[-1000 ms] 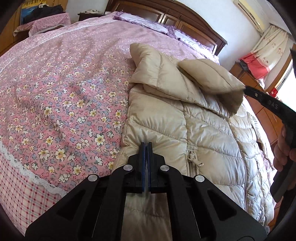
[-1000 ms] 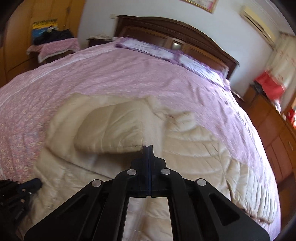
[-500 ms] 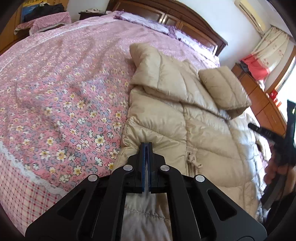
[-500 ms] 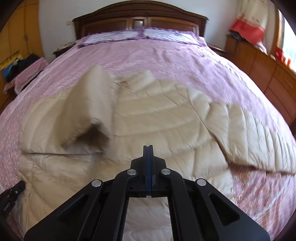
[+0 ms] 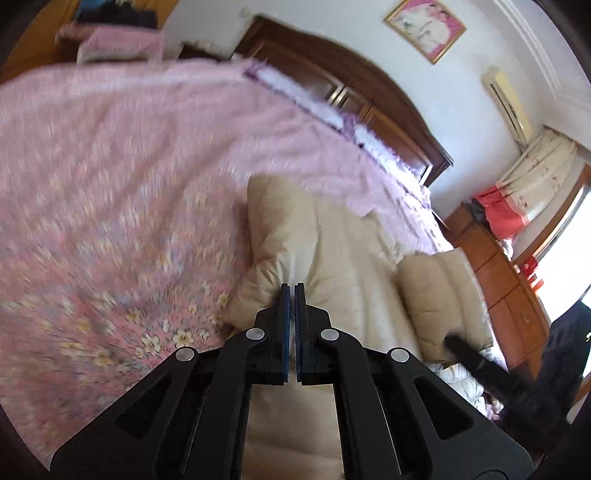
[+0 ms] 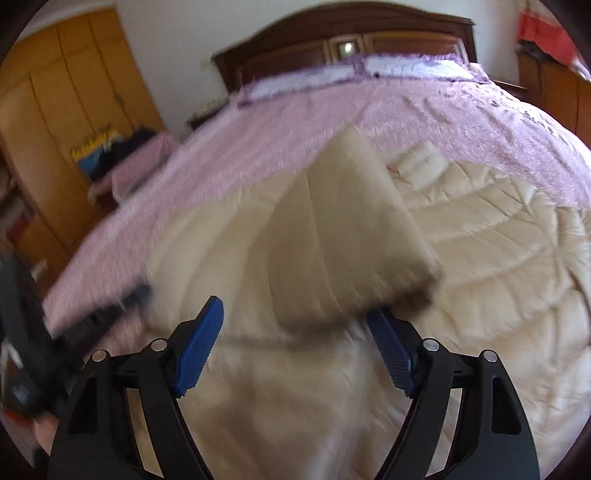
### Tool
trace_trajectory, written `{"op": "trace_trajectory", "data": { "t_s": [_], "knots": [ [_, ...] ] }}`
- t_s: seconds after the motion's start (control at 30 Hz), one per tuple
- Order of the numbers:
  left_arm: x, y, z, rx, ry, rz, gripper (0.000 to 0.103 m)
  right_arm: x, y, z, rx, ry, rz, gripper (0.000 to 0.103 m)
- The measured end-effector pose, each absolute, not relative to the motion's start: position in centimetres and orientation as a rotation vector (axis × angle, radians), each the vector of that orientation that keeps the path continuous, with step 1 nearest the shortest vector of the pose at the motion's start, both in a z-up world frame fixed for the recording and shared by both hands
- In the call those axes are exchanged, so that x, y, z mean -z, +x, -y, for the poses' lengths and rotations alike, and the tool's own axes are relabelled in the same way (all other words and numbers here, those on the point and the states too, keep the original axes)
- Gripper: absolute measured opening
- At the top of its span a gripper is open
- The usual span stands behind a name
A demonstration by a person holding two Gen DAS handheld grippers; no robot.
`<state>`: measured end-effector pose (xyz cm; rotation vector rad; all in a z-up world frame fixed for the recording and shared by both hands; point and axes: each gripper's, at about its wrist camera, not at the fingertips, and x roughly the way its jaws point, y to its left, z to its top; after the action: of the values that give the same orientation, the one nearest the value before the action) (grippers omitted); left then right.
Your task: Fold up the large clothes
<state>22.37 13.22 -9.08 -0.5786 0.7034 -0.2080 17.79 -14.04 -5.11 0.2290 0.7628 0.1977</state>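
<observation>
A cream quilted puffer jacket (image 5: 332, 251) lies on the pink floral bed (image 5: 110, 184). My left gripper (image 5: 294, 295) is shut on the jacket's hem, with pale fabric pinched between the blue pads. One sleeve (image 6: 343, 240) is folded across the jacket's body (image 6: 480, 251). My right gripper (image 6: 295, 325) is open, its jaws wide apart just below the sleeve's cuff end, holding nothing. The right gripper also shows in the left wrist view (image 5: 476, 360), at the sleeve's end. Both views are blurred by motion.
A dark wooden headboard (image 6: 351, 33) and pillows (image 6: 406, 66) stand at the far end of the bed. Wooden drawers (image 5: 509, 291) line the right side under a window. A yellow wardrobe (image 6: 55, 110) and a cluttered side table (image 6: 129, 166) stand on the left.
My right gripper has opened and let go of the sleeve, which now lies folded on the jacket. My left gripper tilted upward, still shut on the hem.
</observation>
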Motion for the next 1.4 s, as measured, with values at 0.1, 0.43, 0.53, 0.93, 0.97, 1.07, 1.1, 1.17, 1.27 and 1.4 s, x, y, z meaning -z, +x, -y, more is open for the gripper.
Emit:
{"op": "trace_trajectory", "data": {
  "t_s": [0.1,0.43,0.53,0.93,0.97,1.07,1.1,1.17,1.27,1.4],
  "knots": [
    [10.4,23.0,-13.8,0.229,-0.646,-0.733,0.002,5.0,19.9,13.4,-0.224,0.253,-0.763,0.023],
    [10.6,23.1,-12.3,0.211,-0.584,-0.746,0.002,0.3,18.7,19.7,-0.162,0.407,-0.648,0.013],
    [10.6,23.4,-11.8,0.208,-0.571,-0.748,0.002,0.4,18.3,23.0,-0.093,0.456,-0.637,0.013],
    [10.6,24.5,-10.9,0.232,-0.548,-0.751,0.003,7.5,16.8,30.6,-0.043,0.736,-0.709,0.027],
    [10.6,24.5,-10.9,0.231,-0.547,-0.751,0.003,7.6,16.6,30.7,-0.076,0.761,-0.692,0.037],
    [10.7,24.6,-10.9,0.224,-0.537,-0.753,0.003,6.9,16.2,30.5,-0.196,0.805,-0.653,0.08],
    [10.7,24.5,-11.0,0.221,-0.536,-0.754,0.003,6.0,15.9,30.1,-0.214,0.762,-0.627,0.087],
    [10.8,24.7,-10.8,0.218,-0.535,-0.755,0.003,3.8,14.7,28.9,-0.211,0.611,-0.54,0.09],
    [10.9,24.8,-10.7,0.216,-0.534,-0.755,0.003,1.2,13.4,25.9,-0.139,0.307,-0.491,0.091],
    [10.9,24.7,-10.8,0.217,-0.535,-0.755,0.003,0.6,13.6,21.3,0.073,-0.119,-0.462,0.091]
  ]
}}
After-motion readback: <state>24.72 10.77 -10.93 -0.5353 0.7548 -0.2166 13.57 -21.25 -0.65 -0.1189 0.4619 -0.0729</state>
